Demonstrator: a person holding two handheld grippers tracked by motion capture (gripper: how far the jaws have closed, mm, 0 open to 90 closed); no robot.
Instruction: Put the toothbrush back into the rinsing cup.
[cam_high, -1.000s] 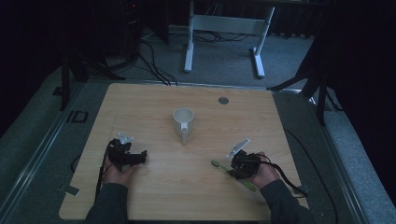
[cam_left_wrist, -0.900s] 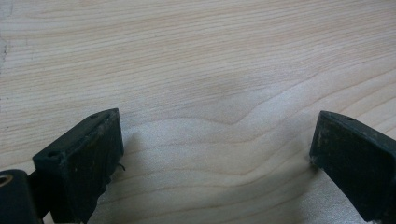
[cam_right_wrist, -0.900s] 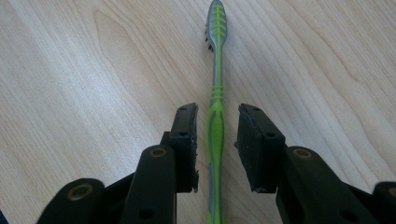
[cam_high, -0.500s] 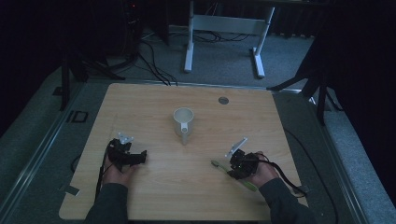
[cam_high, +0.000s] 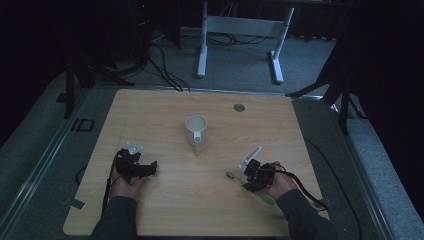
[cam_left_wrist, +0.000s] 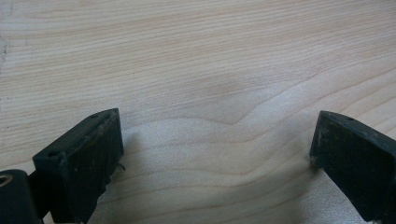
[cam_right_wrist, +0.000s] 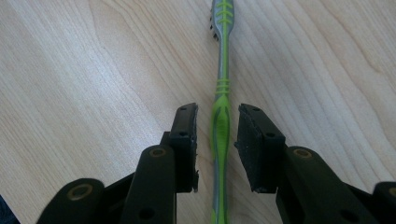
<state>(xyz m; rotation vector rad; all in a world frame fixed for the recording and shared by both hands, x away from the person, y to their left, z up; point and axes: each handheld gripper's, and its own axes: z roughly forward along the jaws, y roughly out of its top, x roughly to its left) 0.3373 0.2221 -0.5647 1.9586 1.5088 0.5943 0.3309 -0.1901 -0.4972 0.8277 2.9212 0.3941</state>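
On the wooden table, the right gripper straddles a green toothbrush, jaws narrowed but not clamped, poised to grasp, while the left gripper rests agape.

Light wooden table, white mug mid-table, green toothbrush lying flat

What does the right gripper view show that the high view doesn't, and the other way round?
The right gripper view gives close detail: the right gripper straddles the handle of the green toothbrush, a thin gap on each side, pads not pressing, and the bristles at the far end face sideways. The high view alone takes in the white mug at mid-table, the left gripper resting on the wood, and the person's hands and sleeves. Both share the toothbrush lying flat on the wooden table at the right gripper.
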